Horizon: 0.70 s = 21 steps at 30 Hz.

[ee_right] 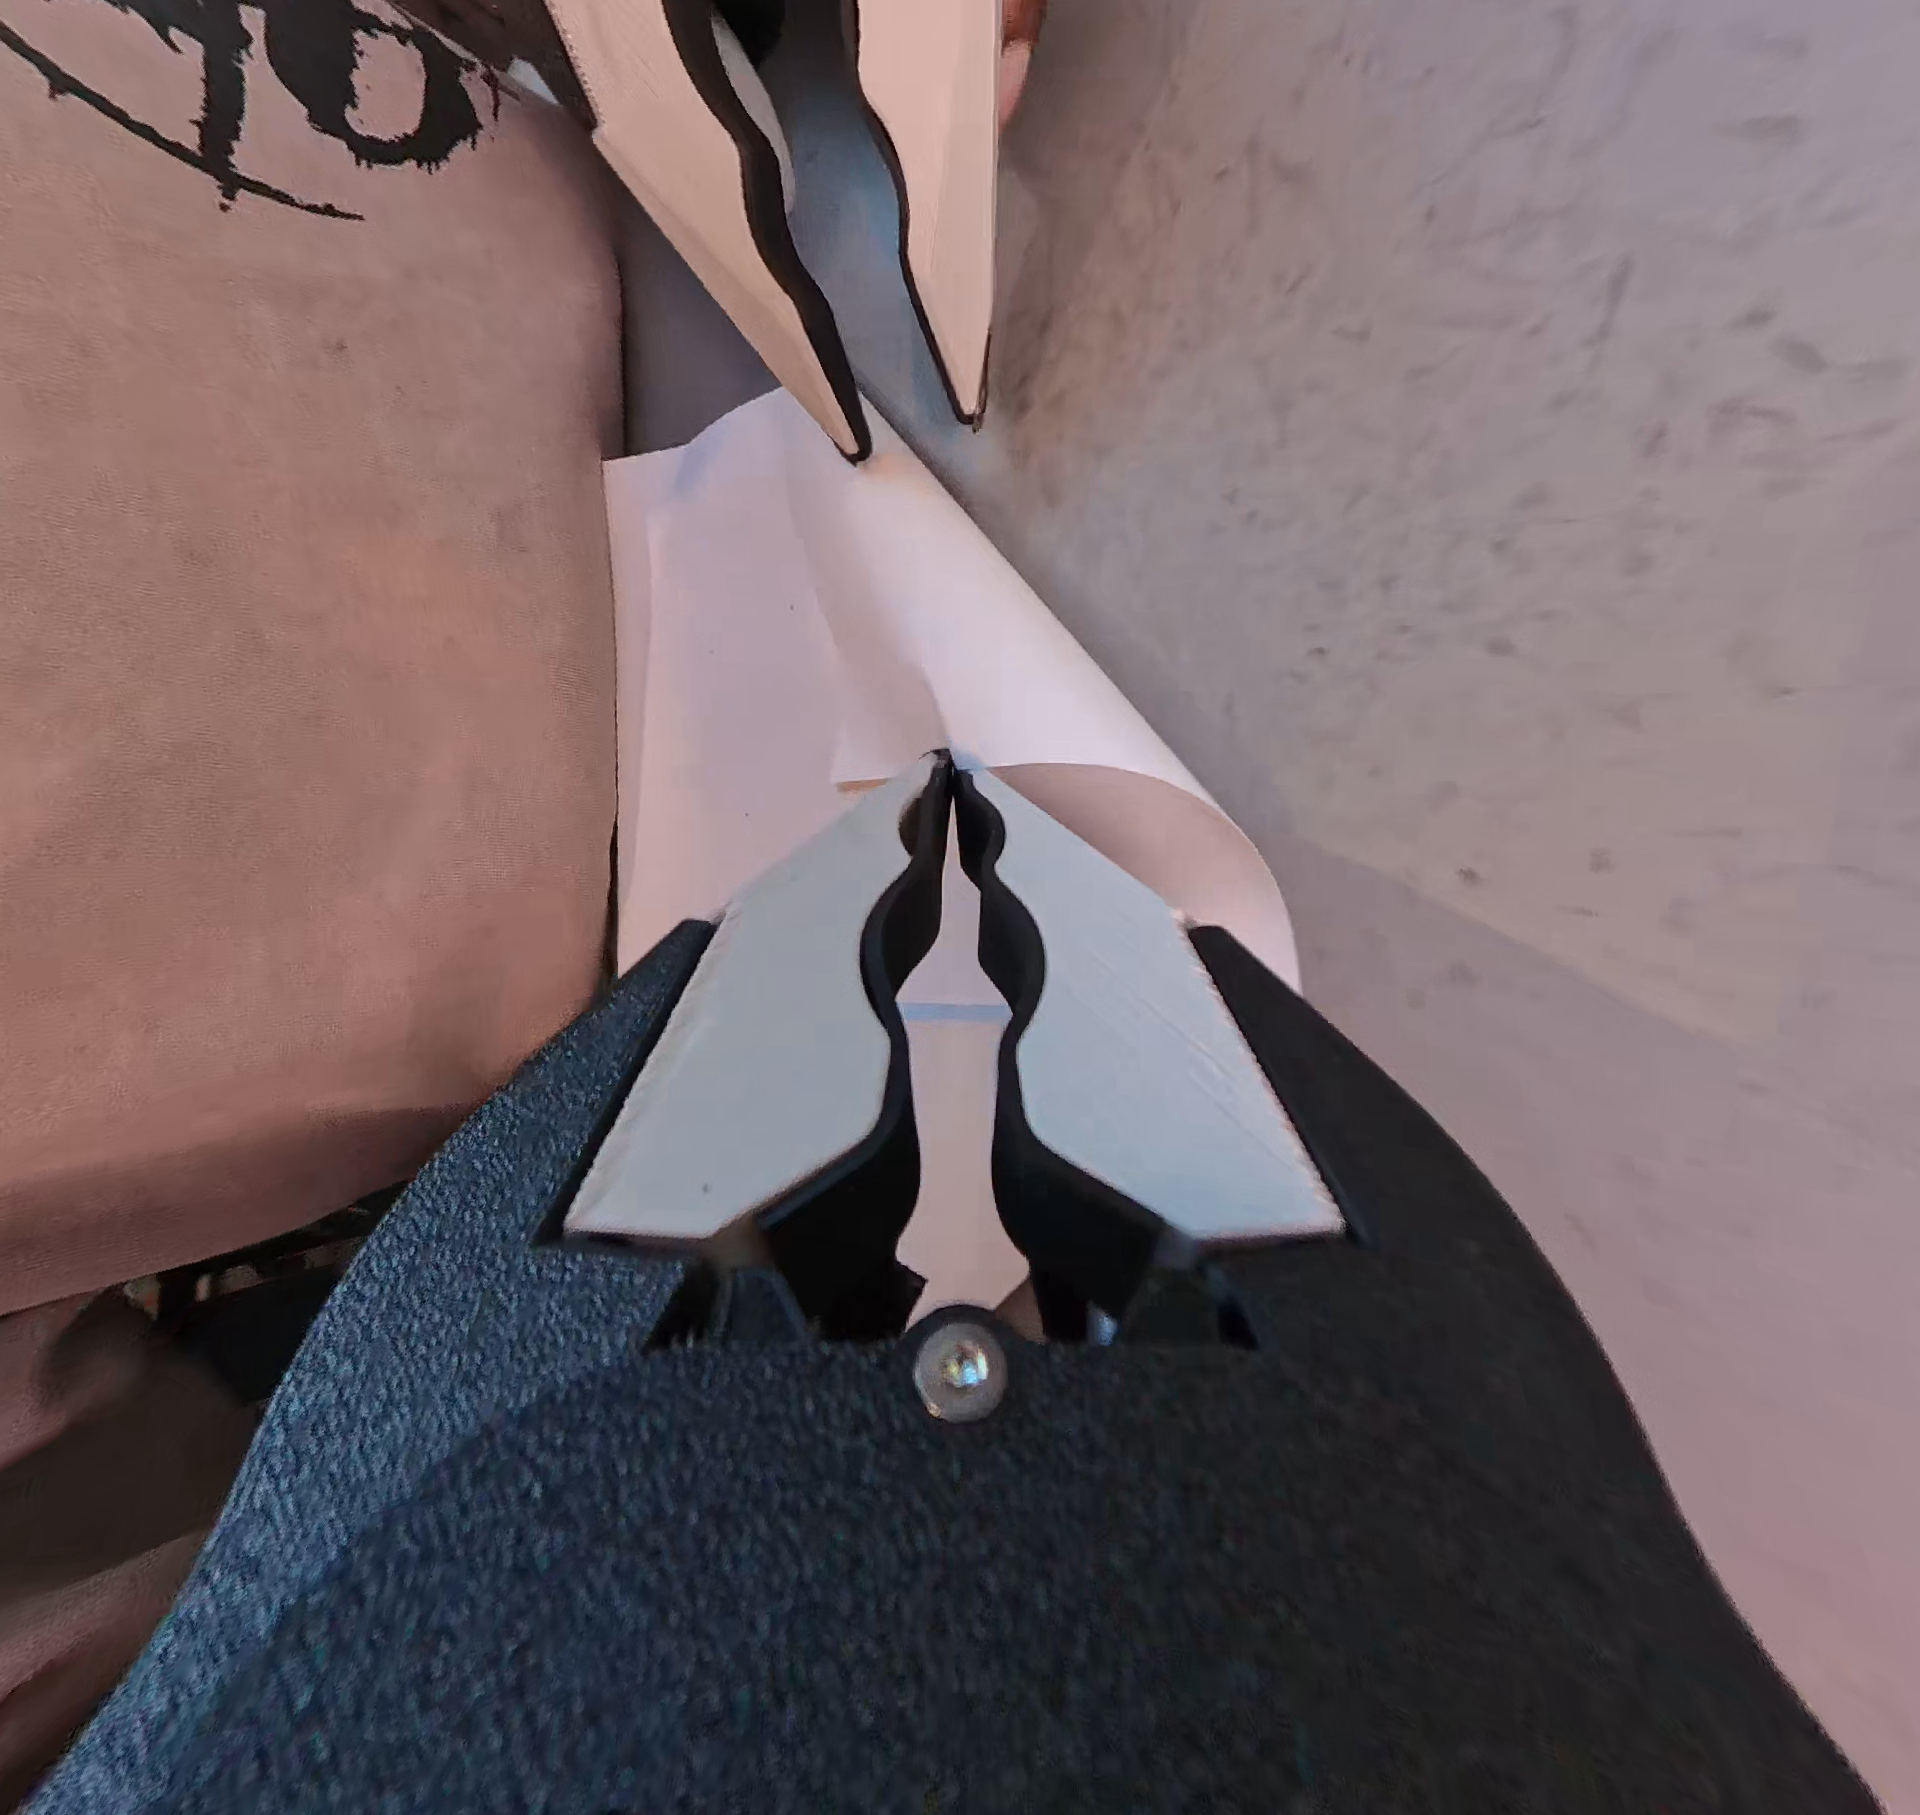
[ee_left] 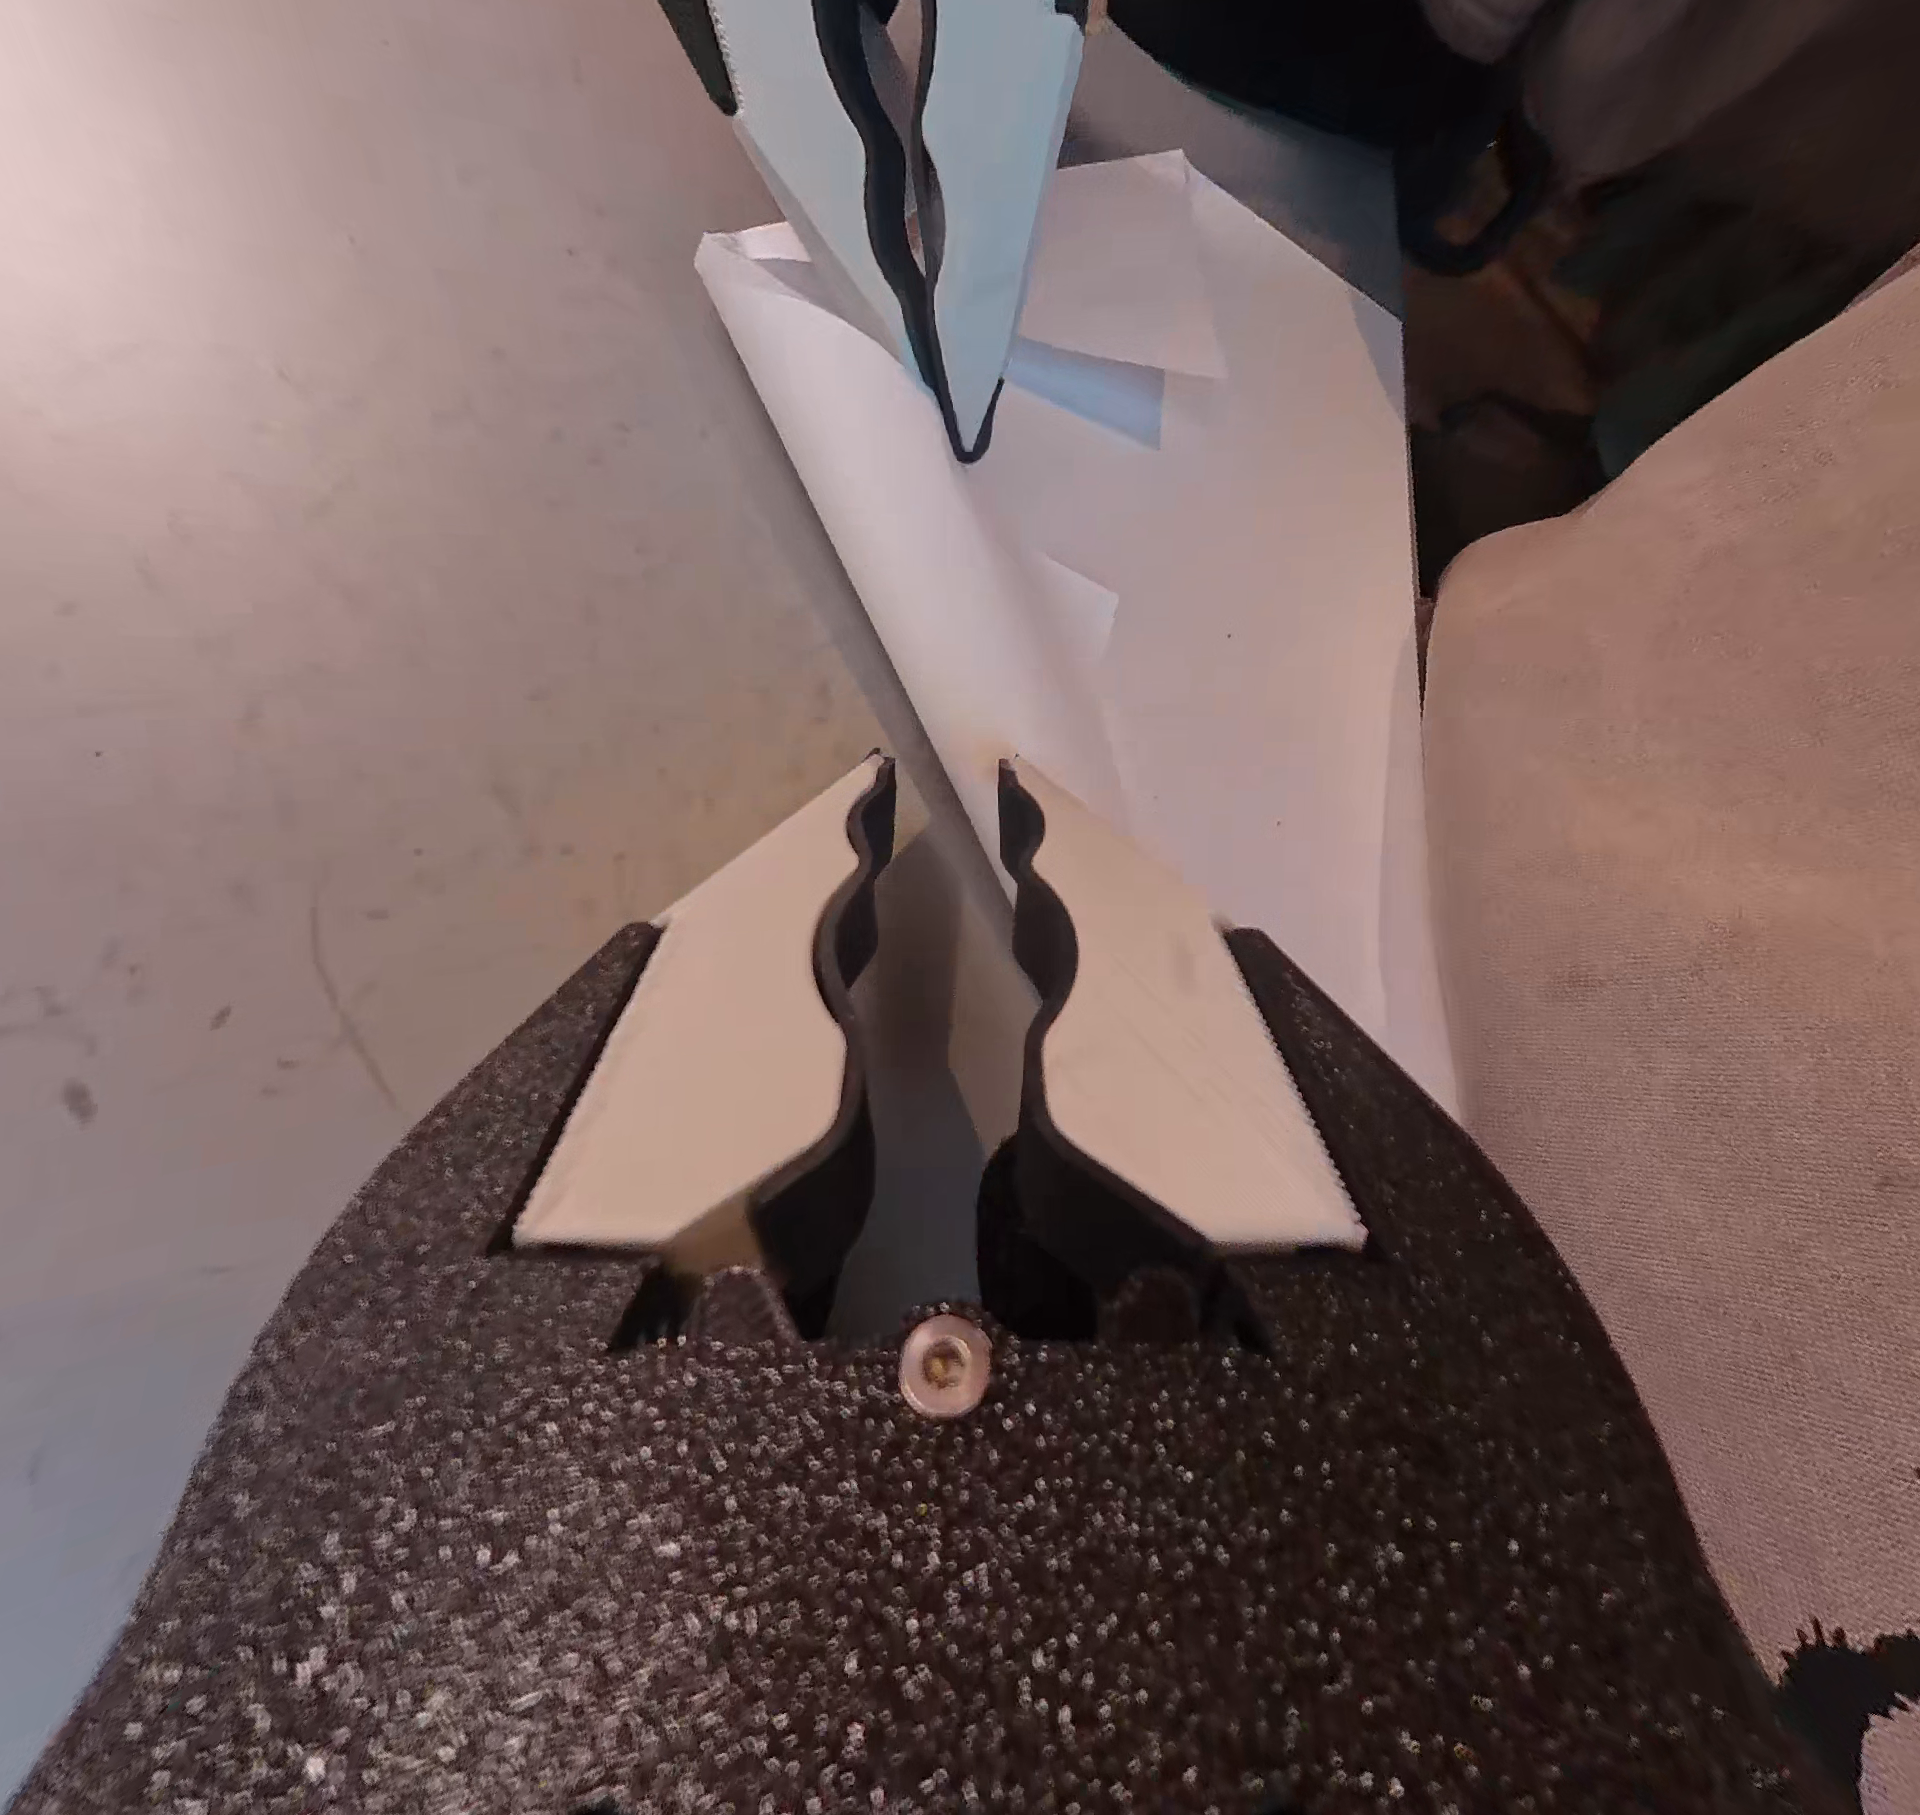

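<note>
- While the right tongs (ee_right: 948,773) pinch their tips closed on a white paper sheet (ee_right: 935,622), the sheet curls up from the desk (ee_right: 1507,415).
- Left tongs (ee_left: 940,778) stand partly open, astride the sheet's raised edge, gripping nothing.
- Paper lies at the desk's near edge, beside a person's beige printed garment (ee_right: 291,622).
- Both tongs face each other along the sheet.

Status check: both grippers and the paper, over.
Right gripper shut on the white paper, pinching a curled edge. Left gripper open, jaws straddling the paper's other end. Nothing in the way on the table.
</note>
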### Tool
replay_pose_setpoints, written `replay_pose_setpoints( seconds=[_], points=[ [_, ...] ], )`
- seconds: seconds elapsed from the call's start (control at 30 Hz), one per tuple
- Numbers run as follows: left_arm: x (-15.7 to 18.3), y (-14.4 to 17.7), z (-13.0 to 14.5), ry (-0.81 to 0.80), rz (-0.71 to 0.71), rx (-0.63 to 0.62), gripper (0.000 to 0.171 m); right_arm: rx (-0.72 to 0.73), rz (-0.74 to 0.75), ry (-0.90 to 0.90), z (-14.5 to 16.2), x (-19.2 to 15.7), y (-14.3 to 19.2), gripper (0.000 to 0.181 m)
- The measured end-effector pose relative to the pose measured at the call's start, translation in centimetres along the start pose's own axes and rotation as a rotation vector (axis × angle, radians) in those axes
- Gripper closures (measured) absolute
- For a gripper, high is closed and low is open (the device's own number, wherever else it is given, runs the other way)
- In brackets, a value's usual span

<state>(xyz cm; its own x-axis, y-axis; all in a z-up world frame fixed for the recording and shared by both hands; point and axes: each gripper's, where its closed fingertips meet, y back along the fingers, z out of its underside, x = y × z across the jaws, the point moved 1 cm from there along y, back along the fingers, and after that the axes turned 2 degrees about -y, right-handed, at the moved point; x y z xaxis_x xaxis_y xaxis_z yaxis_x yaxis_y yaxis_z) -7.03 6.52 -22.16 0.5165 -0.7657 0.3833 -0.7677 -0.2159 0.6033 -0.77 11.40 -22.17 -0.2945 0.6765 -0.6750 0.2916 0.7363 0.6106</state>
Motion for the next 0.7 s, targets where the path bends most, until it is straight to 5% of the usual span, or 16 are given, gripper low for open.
replay_pose_setpoints(
  seconds=[0.4,0.7],
  points=[
    [-0.5,0.2,-1.7,-0.084,-0.068,0.010,0.154,-0.096,0.022,-0.048,0.4,1.2,-0.3,0.181],
    [-0.2,-1.9,-0.8,-0.162,-0.085,-0.070,0.164,-0.011,0.063,-0.020,-0.5,1.1,-0.3,0.181]
  ],
)
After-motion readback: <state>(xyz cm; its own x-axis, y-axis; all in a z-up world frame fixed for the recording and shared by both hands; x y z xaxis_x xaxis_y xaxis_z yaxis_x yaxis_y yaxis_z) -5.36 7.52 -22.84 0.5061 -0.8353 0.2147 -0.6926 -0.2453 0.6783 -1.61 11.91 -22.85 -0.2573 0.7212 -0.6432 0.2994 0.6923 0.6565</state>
